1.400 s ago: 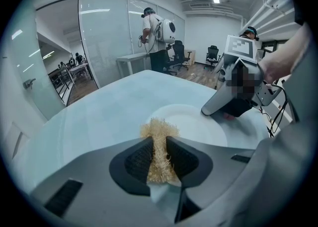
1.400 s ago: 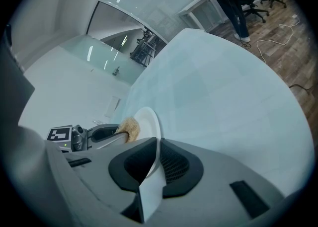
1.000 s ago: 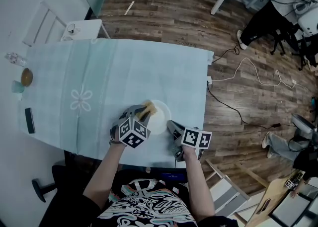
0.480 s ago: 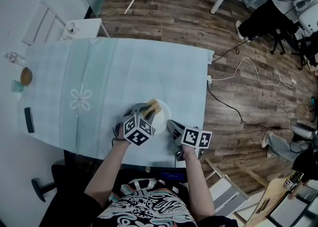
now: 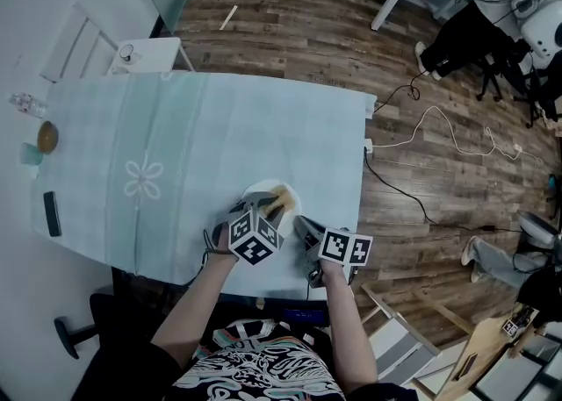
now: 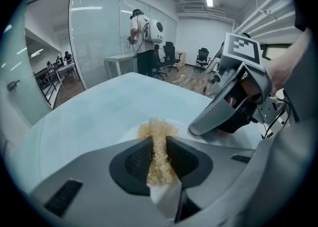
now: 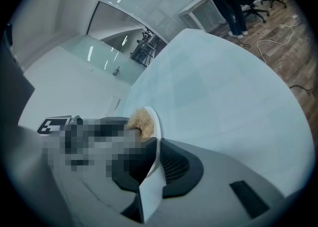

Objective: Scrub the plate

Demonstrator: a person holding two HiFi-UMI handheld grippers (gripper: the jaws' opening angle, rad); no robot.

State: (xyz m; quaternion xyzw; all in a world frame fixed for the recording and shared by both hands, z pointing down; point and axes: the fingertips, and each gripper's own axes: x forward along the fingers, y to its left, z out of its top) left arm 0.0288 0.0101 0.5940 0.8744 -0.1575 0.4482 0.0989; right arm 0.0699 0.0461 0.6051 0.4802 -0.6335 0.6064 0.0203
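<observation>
Scrubbing is in hand; the plate (image 5: 255, 194), on the tablecloth (image 5: 176, 145), is clamped by its rim in the right gripper (image 7: 158, 144); a scrubber (image 6: 155, 127), pinched in the left gripper (image 6: 159, 142), is held on the plate; sweeping strokes across it are called for next.

The plate (image 5: 256, 191) is looking white and the scrubber (image 5: 281, 197) straw yellow. The counter (image 5: 176, 127) is showing pale blue-green with a white flower (image 5: 143, 176). The left hand-held gripper (image 5: 270, 206) and right hand-held gripper (image 5: 303, 225) are showing grey with black-and-white squares. The floor (image 5: 290, 31) is looking brown.

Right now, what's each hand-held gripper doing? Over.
Left hand-held gripper shut on scrubber, on plate. Right hand-held gripper clamps plate rim. Nothing blocking.
</observation>
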